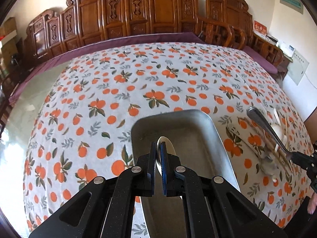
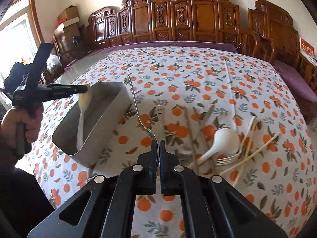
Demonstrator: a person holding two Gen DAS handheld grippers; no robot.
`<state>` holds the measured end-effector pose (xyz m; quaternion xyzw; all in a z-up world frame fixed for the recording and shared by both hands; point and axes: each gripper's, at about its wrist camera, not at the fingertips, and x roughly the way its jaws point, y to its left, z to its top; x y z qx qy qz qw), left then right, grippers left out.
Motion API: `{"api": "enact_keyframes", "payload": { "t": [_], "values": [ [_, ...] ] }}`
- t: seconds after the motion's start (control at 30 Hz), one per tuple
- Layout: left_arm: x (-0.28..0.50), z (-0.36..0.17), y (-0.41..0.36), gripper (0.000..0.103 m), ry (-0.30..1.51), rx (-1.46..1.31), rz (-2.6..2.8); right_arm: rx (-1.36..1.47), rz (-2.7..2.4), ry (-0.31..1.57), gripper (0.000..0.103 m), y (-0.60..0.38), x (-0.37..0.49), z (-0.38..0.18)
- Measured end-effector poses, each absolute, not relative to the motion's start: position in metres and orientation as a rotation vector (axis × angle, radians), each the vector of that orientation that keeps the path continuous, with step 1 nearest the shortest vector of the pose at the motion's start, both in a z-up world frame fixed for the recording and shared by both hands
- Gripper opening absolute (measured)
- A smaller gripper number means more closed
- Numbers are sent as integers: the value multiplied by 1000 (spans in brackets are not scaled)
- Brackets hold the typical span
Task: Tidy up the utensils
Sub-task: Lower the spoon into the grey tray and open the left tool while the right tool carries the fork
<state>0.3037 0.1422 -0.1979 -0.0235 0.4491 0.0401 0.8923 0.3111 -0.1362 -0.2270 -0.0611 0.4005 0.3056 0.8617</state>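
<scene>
- Steel shows first in the left wrist view: a rectangular metal tray [image 1: 198,138] sits on the bench's orange-print cloth [image 1: 118,91], right below the left gripper [image 1: 158,152].
- Its fingers [image 1: 152,158] are closed on the bowl of a pale spoon [image 1: 168,148], held over the tray.
- At the right edge, the right gripper [image 1: 297,155] holds a metal fork [image 1: 263,125] by its tine end, handle slanting up, above a blurred heap of utensils [image 1: 275,158].
- In the right wrist view, the right gripper [image 2: 158,148] has its fingers [image 2: 153,154] clamped on the fork [image 2: 136,107], whose handle rises up and away.
- To the left, a hand [image 2: 19,123] carries the left gripper [image 2: 85,88], which dangles the spoon [image 2: 83,109] into the tray [image 2: 111,123].
- To the right, on the cloth, lie a white ladle [image 2: 221,140], a white plastic fork [image 2: 227,159], chopsticks [image 2: 255,148] and another metal utensil [image 2: 159,117].
</scene>
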Motion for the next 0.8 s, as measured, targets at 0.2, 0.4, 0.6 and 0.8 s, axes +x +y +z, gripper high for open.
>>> {"api": "enact_keyframes", "payload": {
  "t": [0.2,0.4,0.6,0.8],
  "values": [
    [299,-193,144,22,909,-61,82,-118,655,848,3,-120,305,-226],
    [280,-175,152,22,853,-83,84,-110,678,854,3,-94,295,-216],
    [263,-165,162,22,823,-67,102,-95,689,882,4,-63,293,-212],
    [252,-157,178,22,796,-92,110,-56,677,928,4,-35,294,-215]
  ]
}}
